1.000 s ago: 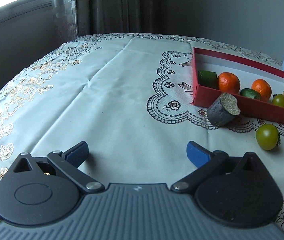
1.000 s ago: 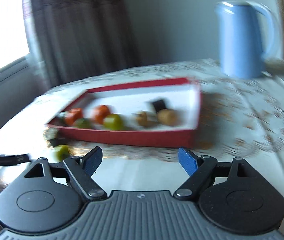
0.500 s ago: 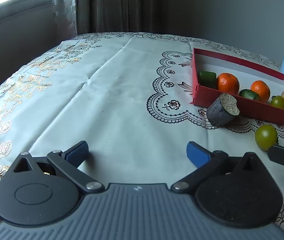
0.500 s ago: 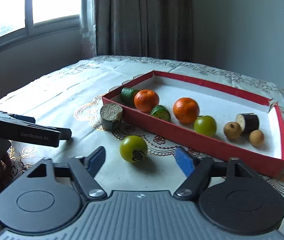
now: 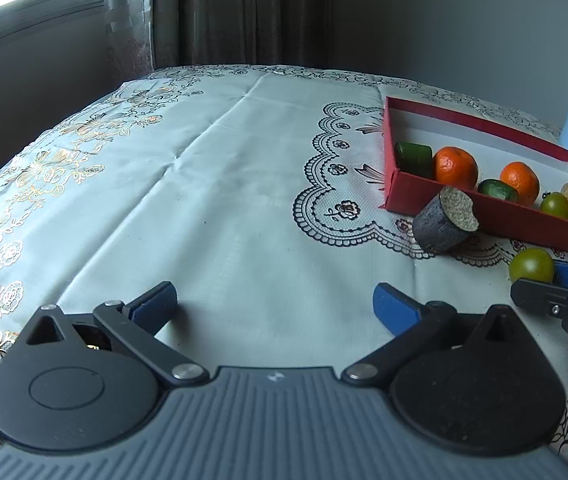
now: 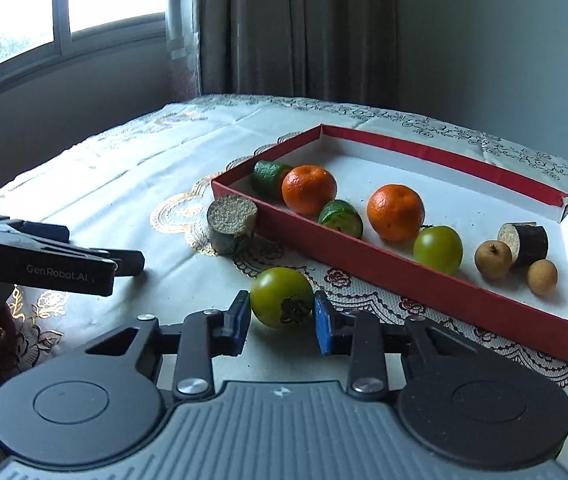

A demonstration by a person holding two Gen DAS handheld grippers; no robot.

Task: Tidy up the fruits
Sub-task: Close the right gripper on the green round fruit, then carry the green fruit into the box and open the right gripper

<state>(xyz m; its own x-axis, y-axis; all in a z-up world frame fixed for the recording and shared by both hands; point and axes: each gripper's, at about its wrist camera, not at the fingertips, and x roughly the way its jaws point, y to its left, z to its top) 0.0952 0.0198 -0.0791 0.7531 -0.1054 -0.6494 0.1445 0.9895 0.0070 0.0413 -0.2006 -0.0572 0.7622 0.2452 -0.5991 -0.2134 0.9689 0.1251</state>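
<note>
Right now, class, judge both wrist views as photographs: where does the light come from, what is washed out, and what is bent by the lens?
Left wrist view: the window at upper left is blown out, the tablecloth curves like a dome, and the corners darken. Right wrist view: sharp throughout; the window glares, and the green tomato between the closing right gripper pads carries a soft highlight.

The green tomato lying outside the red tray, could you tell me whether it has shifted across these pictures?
No. The green tomato lies where it did, beside the dark cut piece.
</note>
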